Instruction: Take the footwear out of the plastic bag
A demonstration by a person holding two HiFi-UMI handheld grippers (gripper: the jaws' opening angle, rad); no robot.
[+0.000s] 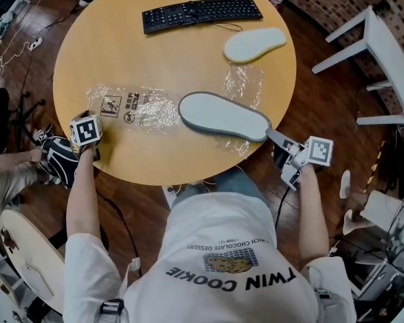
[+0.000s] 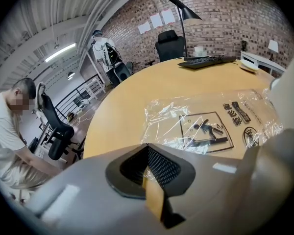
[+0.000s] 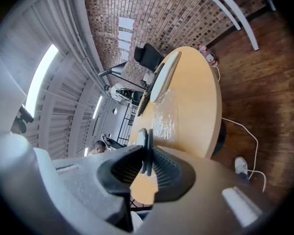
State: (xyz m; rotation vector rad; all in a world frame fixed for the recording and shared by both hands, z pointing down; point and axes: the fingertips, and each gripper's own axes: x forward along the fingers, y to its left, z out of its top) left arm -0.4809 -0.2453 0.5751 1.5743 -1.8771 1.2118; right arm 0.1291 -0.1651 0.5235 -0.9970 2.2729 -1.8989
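Observation:
A grey-rimmed pale slipper lies across the round wooden table. My right gripper is shut on its heel end at the table's near right edge. In the right gripper view that heel stands edge-on between the pads of the right gripper. A second pale slipper lies farther back on the right. The clear printed plastic bag lies flat, left of the held slipper. My left gripper sits at the table's left edge, shut, with a sliver of the bag's film in its jaws.
Crinkled clear film lies under and behind the held slipper. A black keyboard sits at the table's far side. White furniture stands on the floor to the right. A seated person is at the left.

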